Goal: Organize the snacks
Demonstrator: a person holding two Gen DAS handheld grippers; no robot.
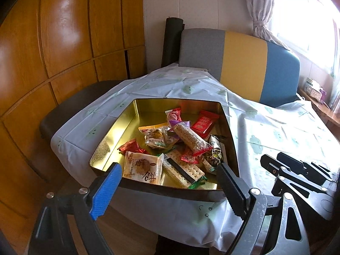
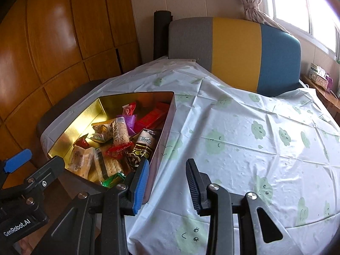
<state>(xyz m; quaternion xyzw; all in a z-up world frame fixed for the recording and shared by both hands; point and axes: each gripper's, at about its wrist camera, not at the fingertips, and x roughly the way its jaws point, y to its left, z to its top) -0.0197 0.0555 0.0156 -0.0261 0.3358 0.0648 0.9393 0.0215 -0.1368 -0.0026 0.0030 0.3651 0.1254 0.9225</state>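
Note:
A gold-lined tin box (image 1: 119,131) (image 2: 70,123) sits at the table's near left corner, holding several wrapped snacks: a sesame bar (image 1: 191,138) (image 2: 121,131), a pastry packet (image 1: 142,167), crackers (image 1: 182,170), a red packet (image 1: 204,123) and a dark packet (image 2: 145,144). My left gripper (image 1: 170,170) is open and empty, its fingers spread above the box's near wall. My right gripper (image 2: 166,167) is open and empty, over the tablecloth just right of the box. The right gripper's body also shows in the left wrist view (image 1: 297,174).
A white tablecloth (image 2: 233,140) with green cloud prints covers the table. A grey, yellow and blue chair back (image 2: 233,48) stands behind it. Wooden cabinets (image 1: 53,53) are on the left, and a window with a curtain (image 2: 297,2) is on the right.

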